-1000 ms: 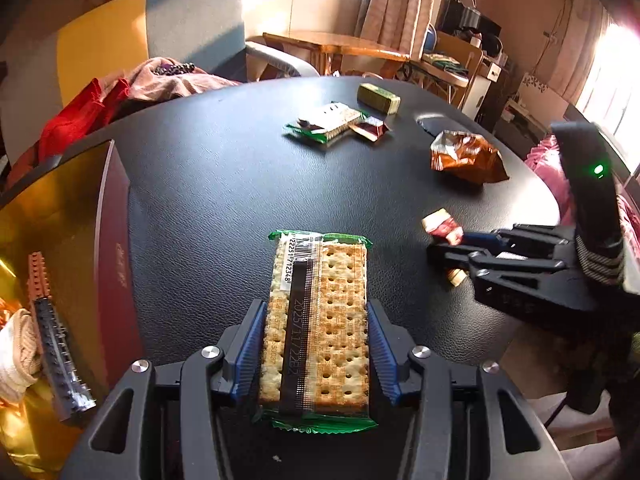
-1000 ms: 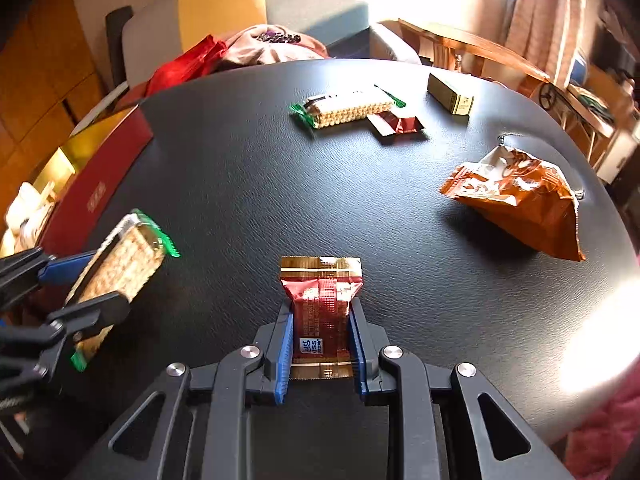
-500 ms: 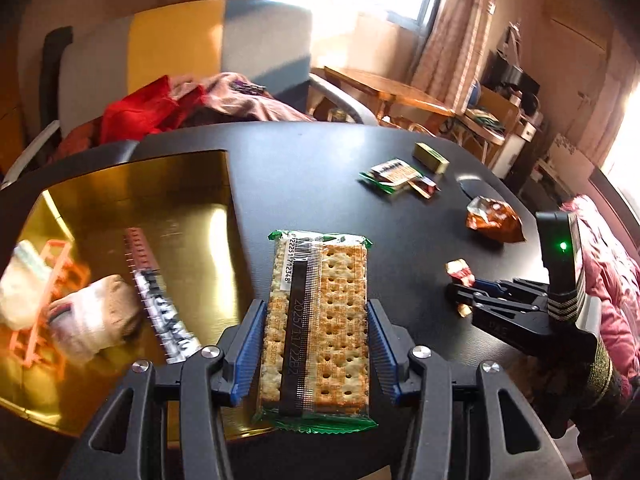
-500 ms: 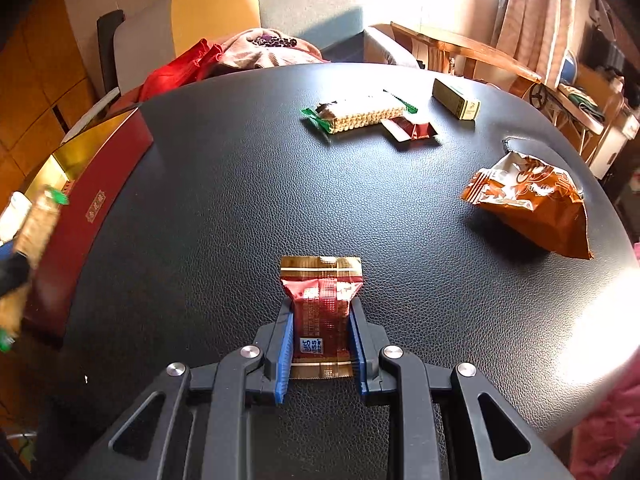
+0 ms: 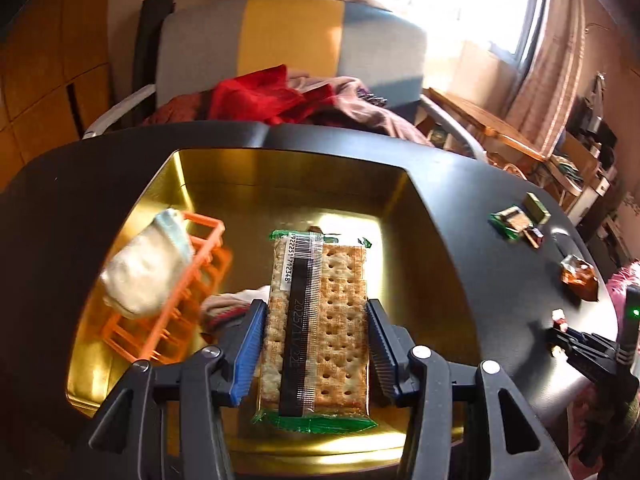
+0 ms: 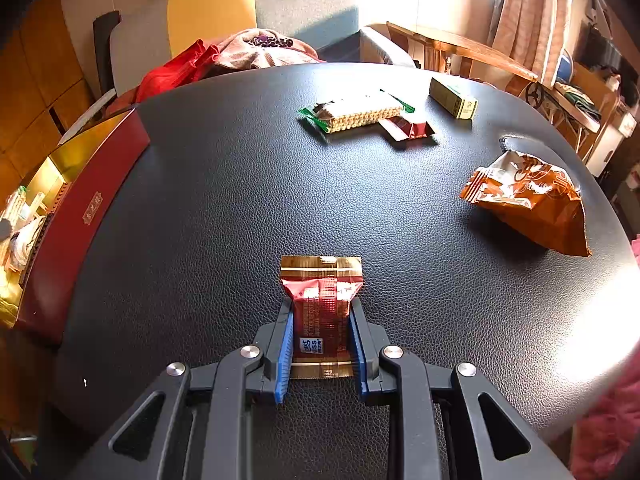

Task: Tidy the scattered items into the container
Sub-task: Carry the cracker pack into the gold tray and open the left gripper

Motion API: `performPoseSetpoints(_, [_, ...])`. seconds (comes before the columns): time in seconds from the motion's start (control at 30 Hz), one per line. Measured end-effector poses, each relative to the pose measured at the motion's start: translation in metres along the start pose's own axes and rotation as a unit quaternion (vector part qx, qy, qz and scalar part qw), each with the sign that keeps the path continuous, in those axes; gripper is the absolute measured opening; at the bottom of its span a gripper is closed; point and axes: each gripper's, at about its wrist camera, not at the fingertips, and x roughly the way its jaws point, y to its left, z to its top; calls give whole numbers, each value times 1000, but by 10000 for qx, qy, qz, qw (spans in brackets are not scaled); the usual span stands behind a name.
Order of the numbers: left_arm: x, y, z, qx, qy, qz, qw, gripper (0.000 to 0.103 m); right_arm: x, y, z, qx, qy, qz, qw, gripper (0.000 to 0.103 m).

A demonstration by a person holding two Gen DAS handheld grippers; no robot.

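My left gripper (image 5: pixel 316 312) is shut on a cracker pack (image 5: pixel 320 320) in green-edged clear wrap and holds it over the gold-lined box (image 5: pixel 288 176). The box holds an orange rack (image 5: pixel 176 304) and a white bundle (image 5: pixel 144 264). My right gripper (image 6: pixel 321 312) is shut on a small red chocolate packet (image 6: pixel 322 304) just above the black table (image 6: pixel 240 208). The box's red wall (image 6: pixel 80 216) shows at the left in the right wrist view. On the table lie a wafer pack (image 6: pixel 356 114), a red wrapper (image 6: pixel 408 130), a green-gold carton (image 6: pixel 452 98) and an orange snack bag (image 6: pixel 532 200).
A chair with red and pink clothes (image 5: pixel 280 96) stands behind the table. The right gripper's body (image 5: pixel 592 356) shows at the right edge of the left wrist view. A wooden side table (image 6: pixel 460 48) stands beyond the far edge.
My left gripper has carried the cracker pack leftward from over the table to above the gold box's inside. My right gripper has held still with the chocolate packet.
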Motion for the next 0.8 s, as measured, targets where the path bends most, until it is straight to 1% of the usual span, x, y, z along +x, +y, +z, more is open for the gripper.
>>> performPoseSetpoints(0.17, [10,11,2,-56,52,124,9999,50,0,0,0,2,1,6,10000,25])
performPoseSetpoints(0.57, [22,7,7,51,126,263,9996,51,0,0,0,32,-13,3,10000,25])
performPoseSetpoints(0.73, [15,7,5,-31,42,263,9996,51,-1,0,-1,101,-48,11,9999,25])
performPoseSetpoints(0.8, [12,7,4,-69,4,260,9996,52,-1,-1,-1,162,-82,57,9998,25])
